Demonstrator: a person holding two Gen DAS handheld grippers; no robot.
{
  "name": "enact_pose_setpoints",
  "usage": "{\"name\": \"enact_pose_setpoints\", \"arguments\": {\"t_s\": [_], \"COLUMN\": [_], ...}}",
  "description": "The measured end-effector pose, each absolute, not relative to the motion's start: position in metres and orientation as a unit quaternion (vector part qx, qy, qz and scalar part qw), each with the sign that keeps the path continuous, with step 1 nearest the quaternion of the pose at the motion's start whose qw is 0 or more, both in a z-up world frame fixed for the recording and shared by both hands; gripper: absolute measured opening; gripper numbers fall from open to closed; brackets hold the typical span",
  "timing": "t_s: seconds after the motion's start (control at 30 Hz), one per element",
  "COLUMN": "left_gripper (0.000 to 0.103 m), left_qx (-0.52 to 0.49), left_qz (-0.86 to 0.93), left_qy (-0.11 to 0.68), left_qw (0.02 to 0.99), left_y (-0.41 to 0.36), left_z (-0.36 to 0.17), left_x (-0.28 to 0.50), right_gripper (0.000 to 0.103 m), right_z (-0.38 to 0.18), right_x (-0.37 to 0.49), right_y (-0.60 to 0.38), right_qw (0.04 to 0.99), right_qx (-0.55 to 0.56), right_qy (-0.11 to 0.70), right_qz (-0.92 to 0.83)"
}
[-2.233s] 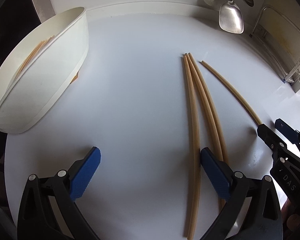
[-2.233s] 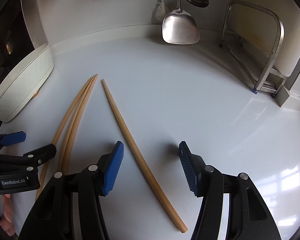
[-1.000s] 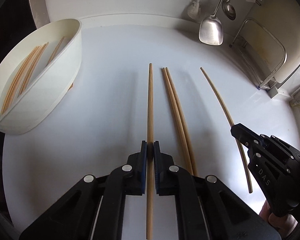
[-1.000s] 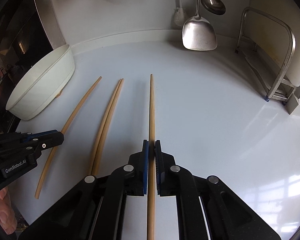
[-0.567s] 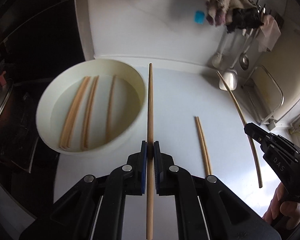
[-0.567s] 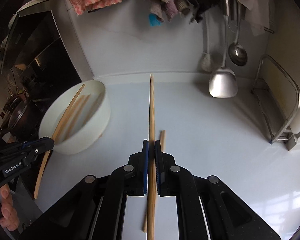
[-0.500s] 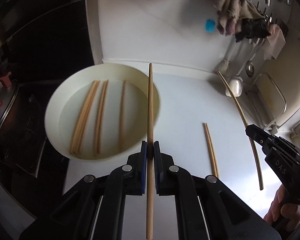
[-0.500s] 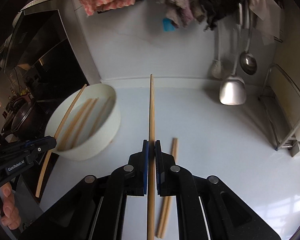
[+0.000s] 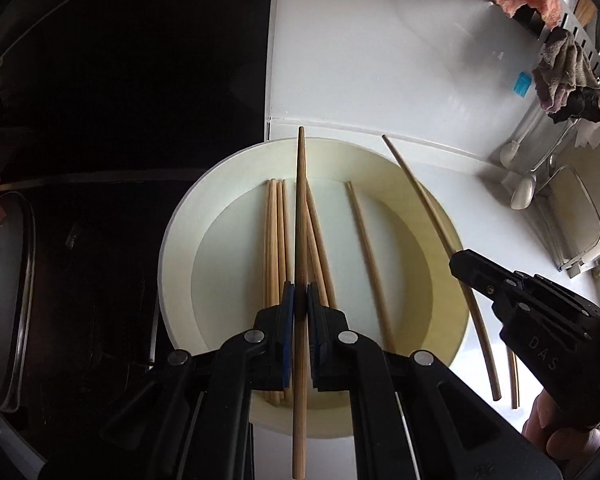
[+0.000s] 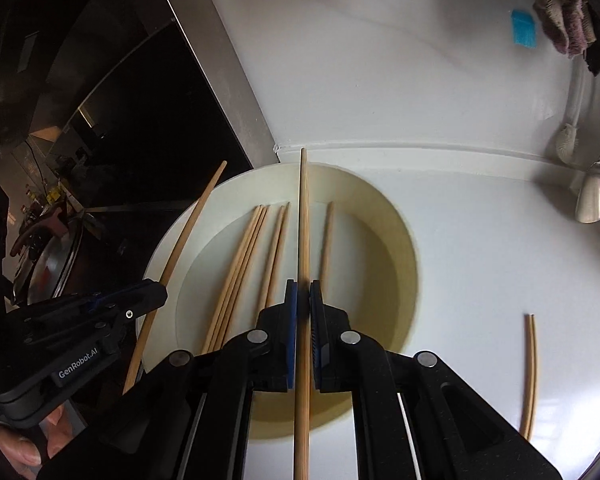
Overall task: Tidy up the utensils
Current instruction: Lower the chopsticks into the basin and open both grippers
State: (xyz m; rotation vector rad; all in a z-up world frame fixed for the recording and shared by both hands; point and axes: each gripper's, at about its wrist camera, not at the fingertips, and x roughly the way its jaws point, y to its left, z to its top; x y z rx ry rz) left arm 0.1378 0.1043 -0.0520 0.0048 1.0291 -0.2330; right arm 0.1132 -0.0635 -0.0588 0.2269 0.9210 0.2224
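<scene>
My left gripper (image 9: 298, 300) is shut on a wooden chopstick (image 9: 300, 220) and holds it above the white bowl (image 9: 172, 240), pointing toward the back wall. Several chopsticks (image 9: 274, 240) lie on the bowl's floor. In the right wrist view my right gripper (image 10: 303, 300) is shut on a second chopstick (image 10: 304, 220), also over the bowl (image 10: 408, 240), to the right of the left gripper (image 10: 152, 292). A pair of chopsticks (image 10: 530, 372) lies on the white counter right of the bowl.
A dark stove with a metal pot (image 9: 4, 300) lies just left of the bowl. A spatula (image 10: 590, 196) and cloths (image 9: 564, 76) hang on the back wall at the right. A wire rack (image 9: 576, 224) stands at the counter's right end.
Both grippers rose and swung left off the counter, each carrying its chopstick. The bowl, earlier at the left, now lies directly beneath both; two chopsticks stayed on the counter.
</scene>
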Motion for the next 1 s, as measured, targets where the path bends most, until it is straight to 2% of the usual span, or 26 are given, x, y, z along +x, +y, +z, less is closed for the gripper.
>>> {"name": "enact_pose_setpoints", "arguments": {"t_s": [0.33,1.0], "left_gripper": [0.007,0.008], "left_qx": [-0.004,0.003], "left_qz": [-0.136,-0.132], "left_qy": [0.537,0.579], "left_qw": [0.832,0.805], "left_y": [0.11,0.112], "left_z": [-0.096,-0.136], "left_x": [0.178,0.203], "right_gripper": [0.006,0.007], "right_z": [-0.113,-0.146], "right_x": [0.157,0.182], "right_y": [-0.038,-0.032], "right_qw": [0.843,0.821], "right_qx": [0.139,0.134], "right_qy": [0.514,0.552], "right_qz": [0.077,0.052]}}
